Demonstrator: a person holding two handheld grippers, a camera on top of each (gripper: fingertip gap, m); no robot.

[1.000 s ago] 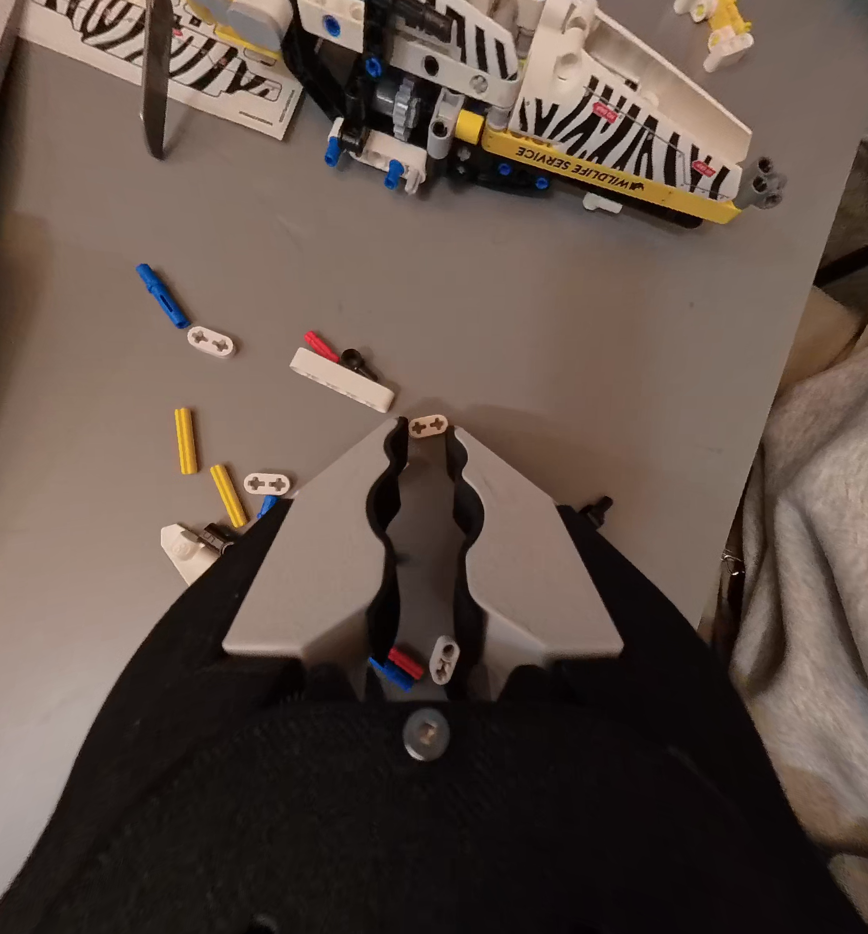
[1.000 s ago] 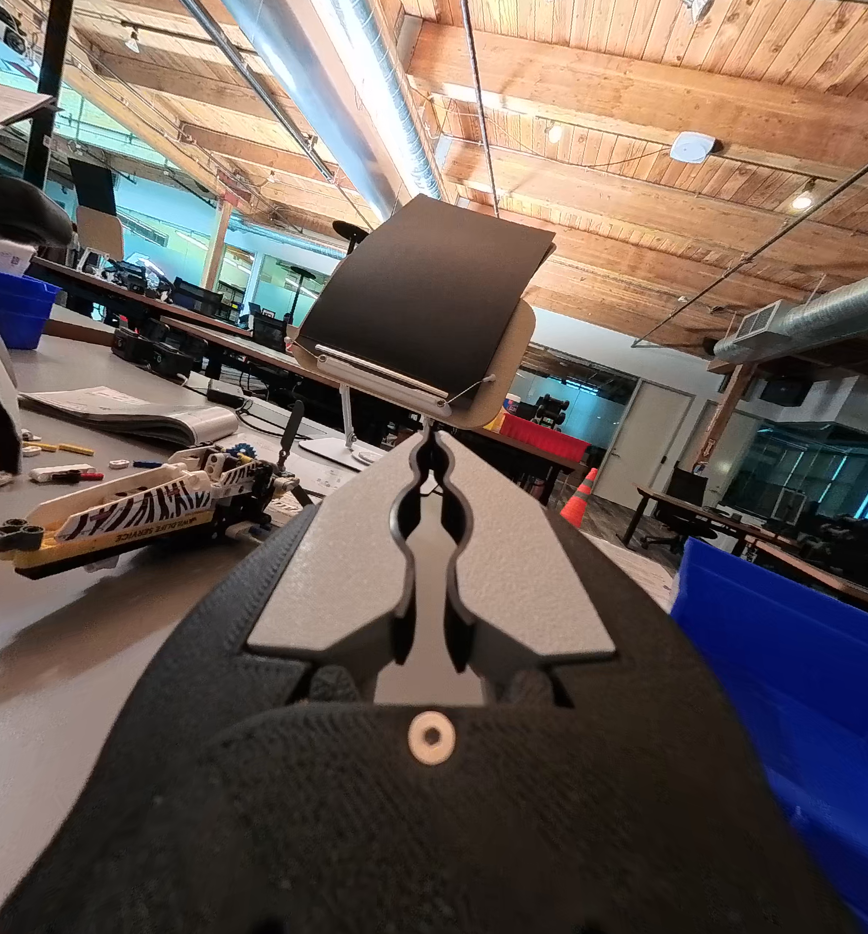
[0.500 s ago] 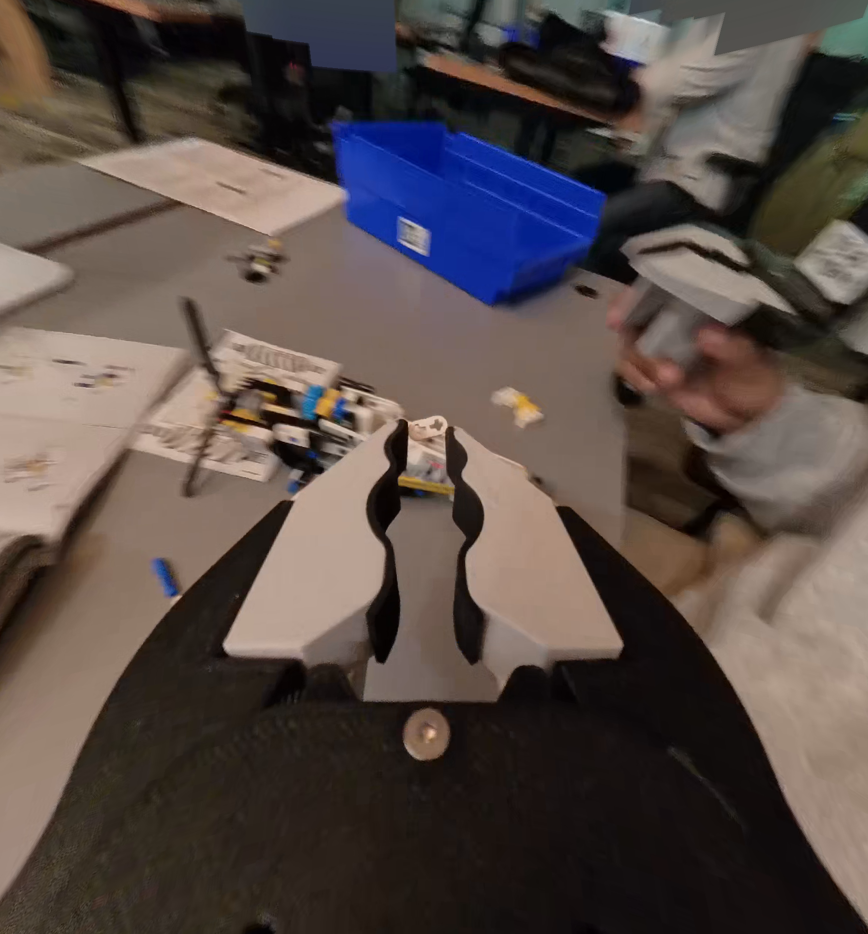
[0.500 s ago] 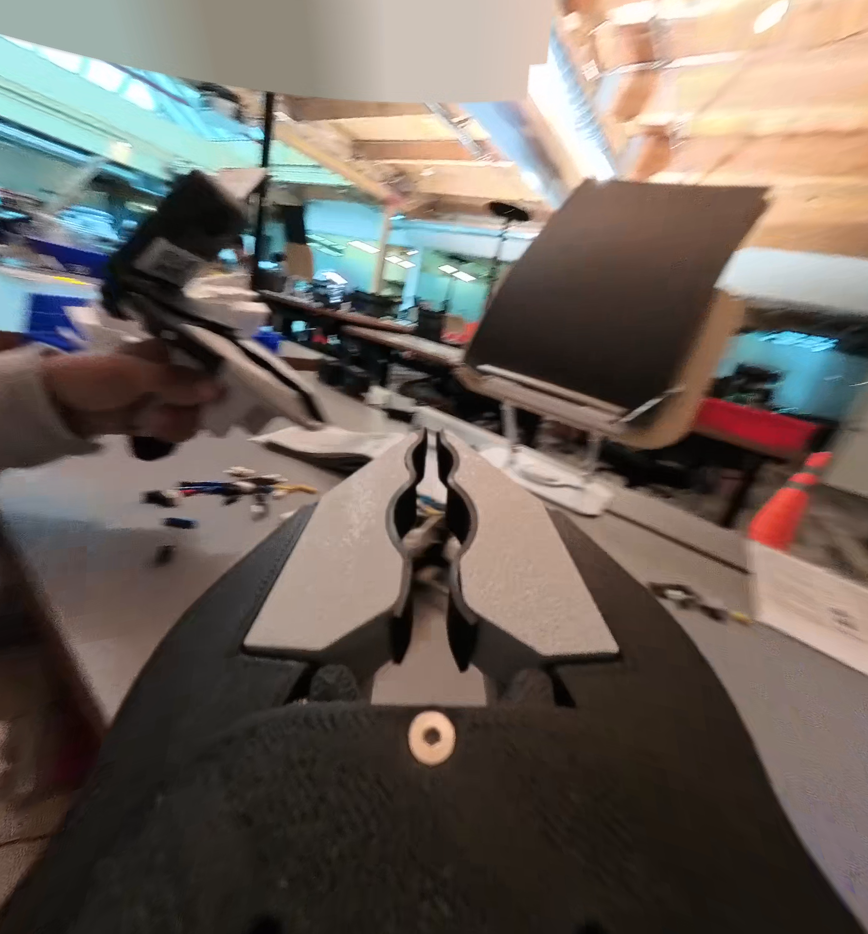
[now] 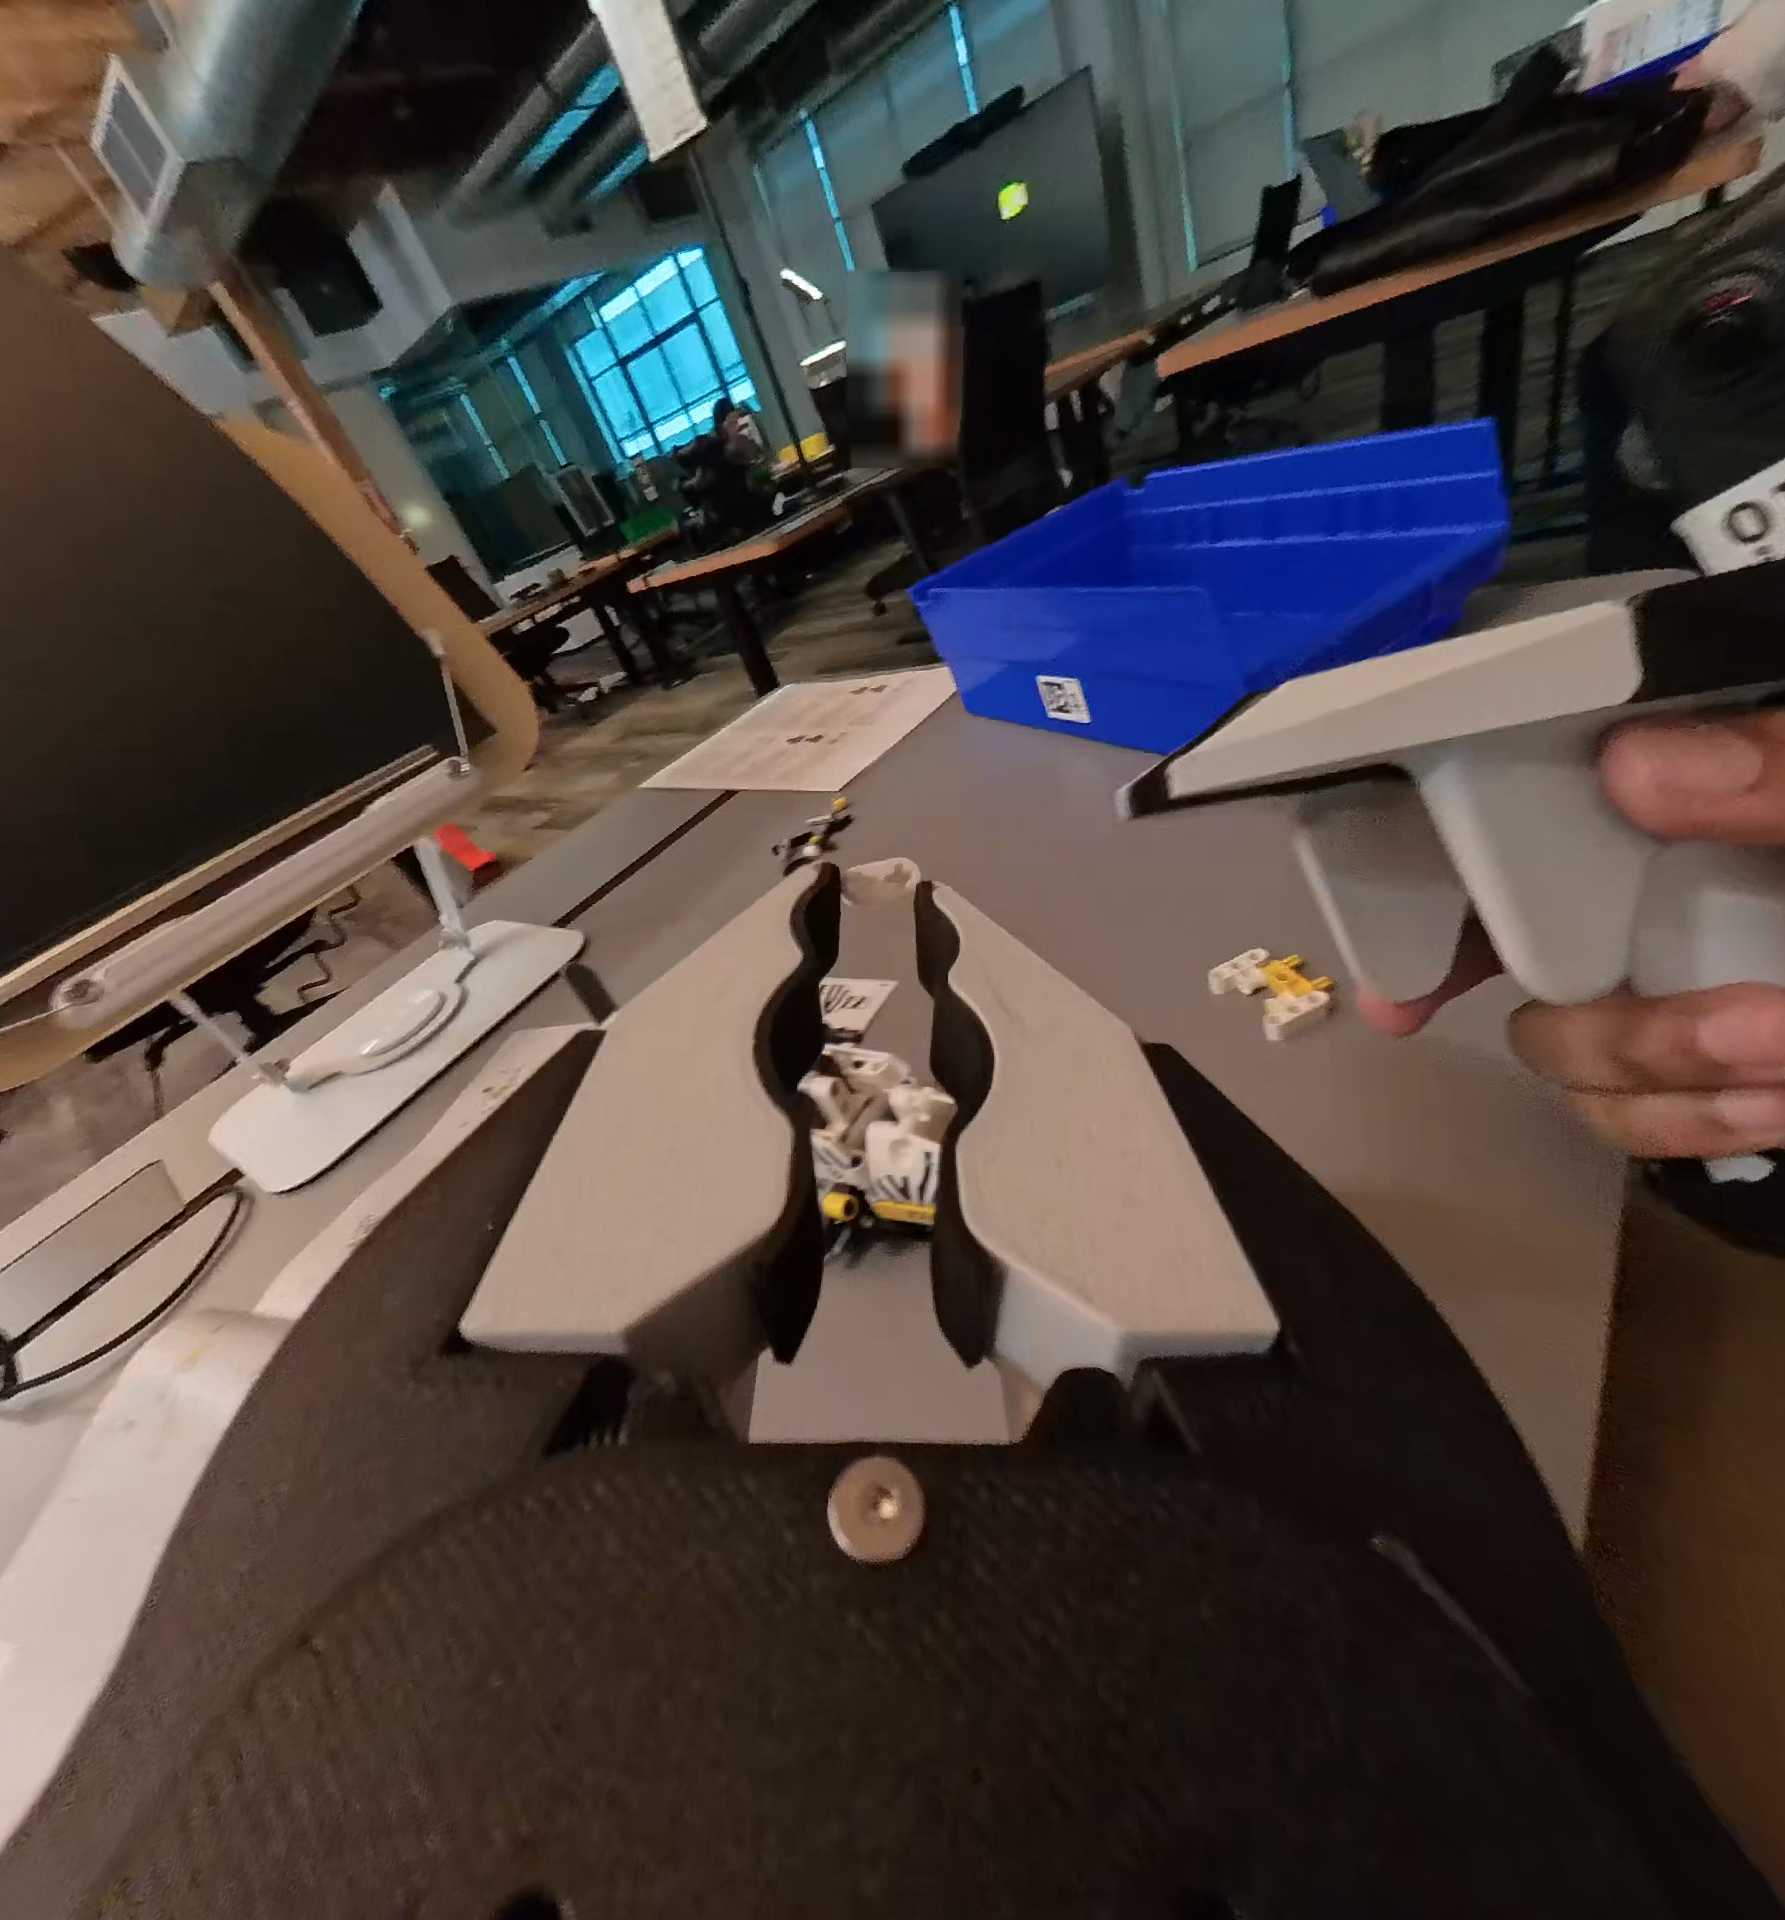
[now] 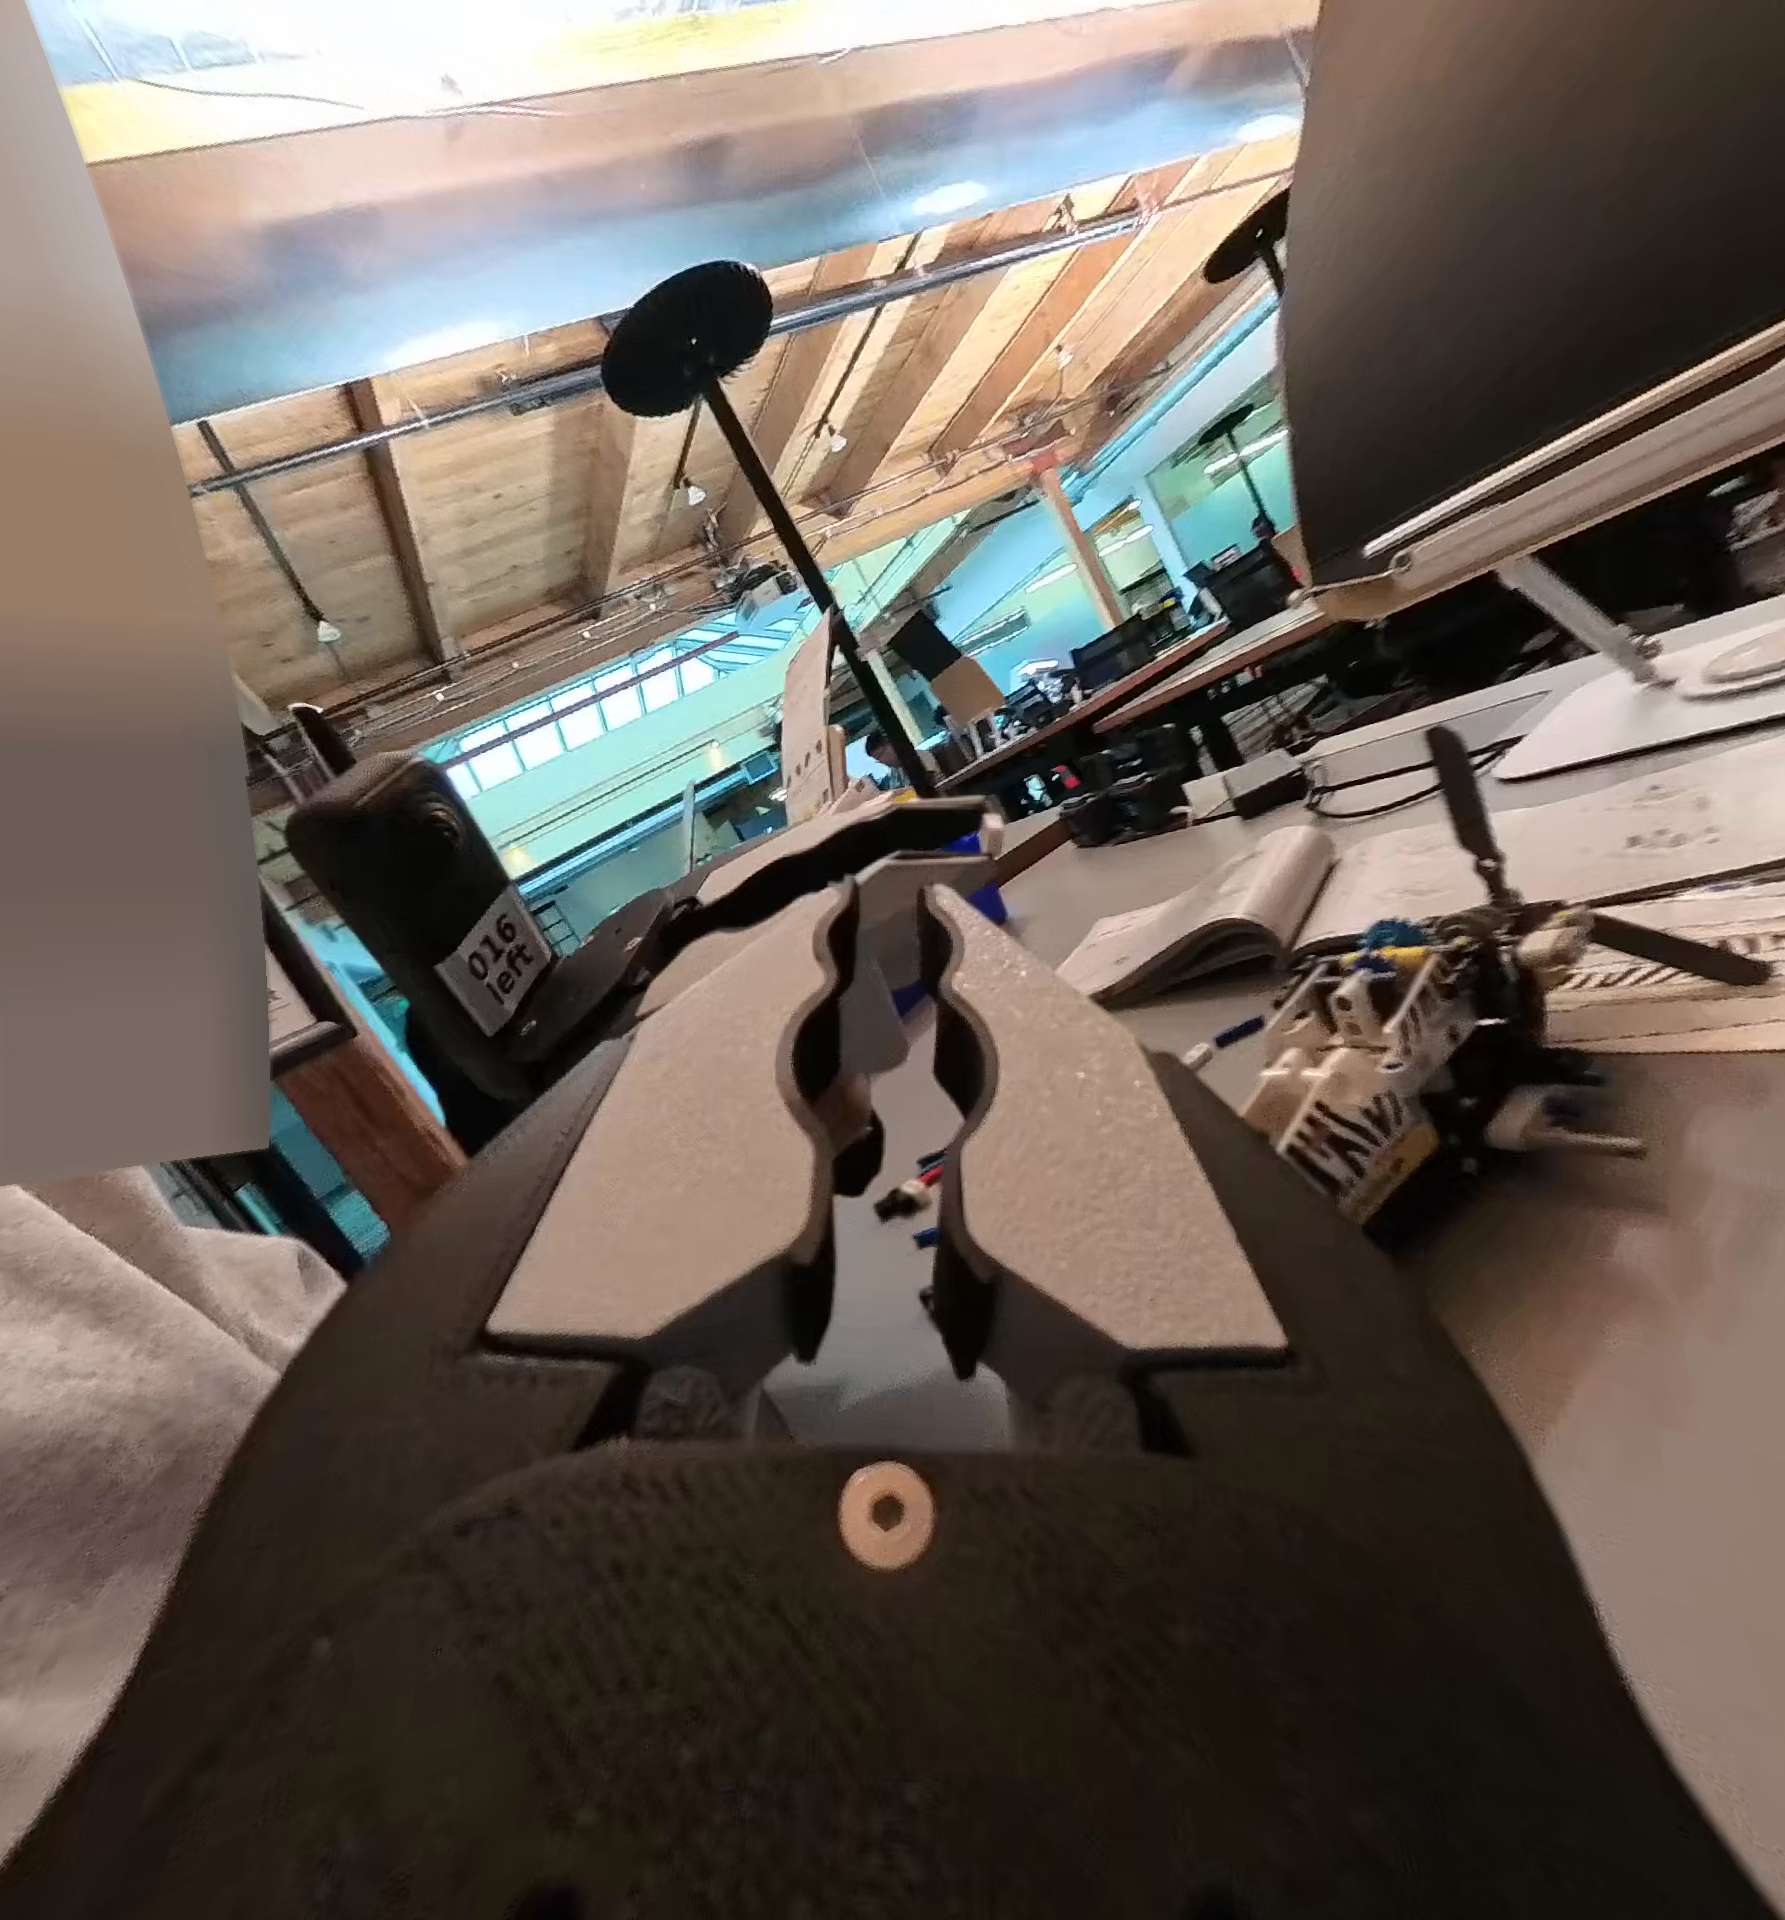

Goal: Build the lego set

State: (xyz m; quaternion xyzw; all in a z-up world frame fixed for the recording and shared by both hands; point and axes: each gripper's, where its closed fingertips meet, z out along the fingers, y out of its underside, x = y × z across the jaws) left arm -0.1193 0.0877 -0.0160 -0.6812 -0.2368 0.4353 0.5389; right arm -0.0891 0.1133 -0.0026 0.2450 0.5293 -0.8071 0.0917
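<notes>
My left gripper [image 5: 877,902] is shut on a small white lego piece [image 5: 875,876] at its very tips, held above the grey table [image 5: 1054,852]. The zebra-striped helicopter model [image 5: 872,1143] shows between my fingers, below them. It also stands on the table in the right wrist view [image 6: 1387,1049]. My right gripper [image 6: 890,891] has its jaws a little apart with nothing in them. It points at the left gripper [image 6: 846,831], which sits just beyond its tips. A hand holds the right gripper [image 5: 1387,717] at the right of the left wrist view.
A blue bin [image 5: 1231,582] and a paper sheet [image 5: 805,727] lie at the far table end. A small white-and-yellow assembly [image 5: 1272,982] sits mid-table. An open manual [image 6: 1210,914], loose pins [image 6: 914,1195] and a monitor on a stand [image 5: 140,582] are nearby.
My left gripper lifted off the table with the white piece and tilted up to look across the table. My right gripper swung left toward it and its jaws parted slightly.
</notes>
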